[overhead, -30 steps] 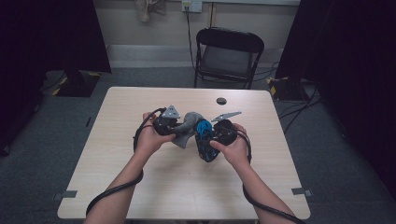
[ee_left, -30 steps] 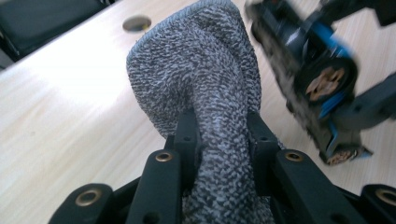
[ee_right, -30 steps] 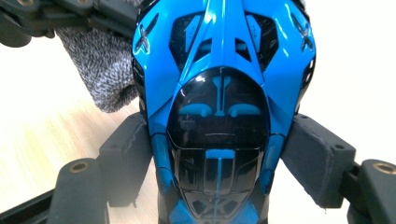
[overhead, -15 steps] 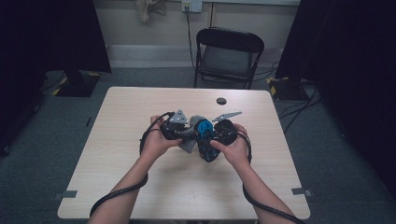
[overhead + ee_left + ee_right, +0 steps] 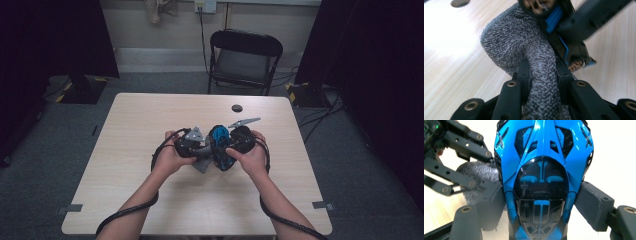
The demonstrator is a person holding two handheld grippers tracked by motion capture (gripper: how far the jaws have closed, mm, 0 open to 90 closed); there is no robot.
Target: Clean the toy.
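A blue and black toy car [image 5: 541,177] stands nose-up between the jaws of my right gripper [image 5: 541,212], whose grey pads clamp its sides. In the high view the toy car [image 5: 219,136] is held just above mid-table by the right gripper [image 5: 225,150]. My left gripper [image 5: 544,77] is shut on a fold of grey speckled cloth [image 5: 524,42], pressed against the car's underside. From above, the left gripper [image 5: 202,150] meets the car from the left, the cloth [image 5: 202,164] hanging below it.
A small black round disc [image 5: 237,108] lies near the far edge of the light wooden table [image 5: 140,200]. A black folding chair [image 5: 245,55] stands beyond the table. Cables trail from both grippers over the near edge.
My left gripper has carried the cloth to the right and slightly down, up against the car. The right gripper and the car have stayed in place.
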